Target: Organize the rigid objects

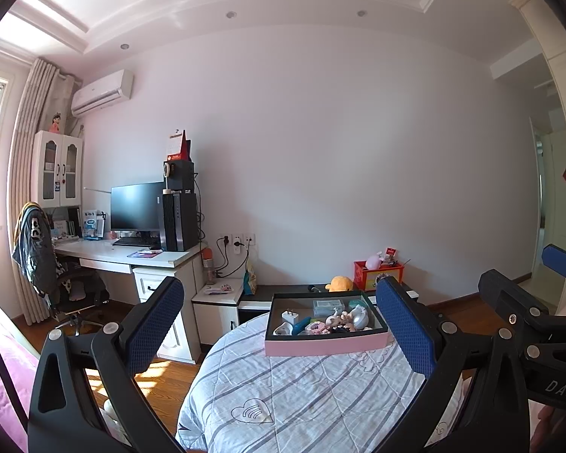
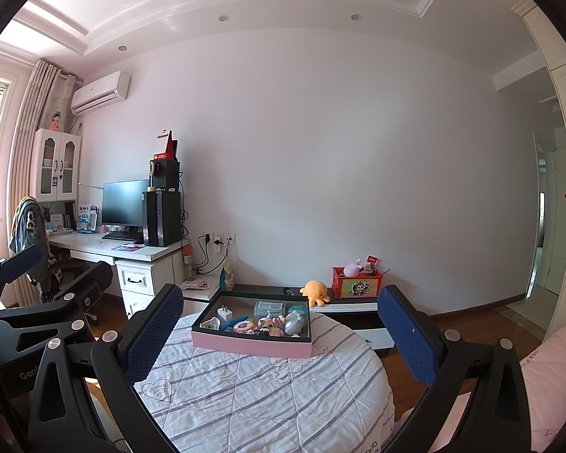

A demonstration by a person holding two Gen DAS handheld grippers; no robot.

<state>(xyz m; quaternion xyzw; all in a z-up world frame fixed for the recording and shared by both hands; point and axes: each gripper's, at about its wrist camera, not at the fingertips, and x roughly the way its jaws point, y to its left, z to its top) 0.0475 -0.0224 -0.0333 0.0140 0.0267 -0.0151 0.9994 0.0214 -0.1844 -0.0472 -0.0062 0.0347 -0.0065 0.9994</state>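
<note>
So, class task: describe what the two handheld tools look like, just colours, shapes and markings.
Both the left tool and the right tool are matte black frames with triangular cut-outs and round silver bolts. Each finger carries a blue pad with dimpled texture. White lettering marks the bodies, only partly readable. No cables or sleeves show.

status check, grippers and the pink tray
Left gripper open, empty. Right gripper open, empty. Pink tray full on quilt, untouched. Path clear.

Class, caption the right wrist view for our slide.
Open right gripper hovers before a pink-sided shallow box of small trinkets on a striped quilted round table.
</note>
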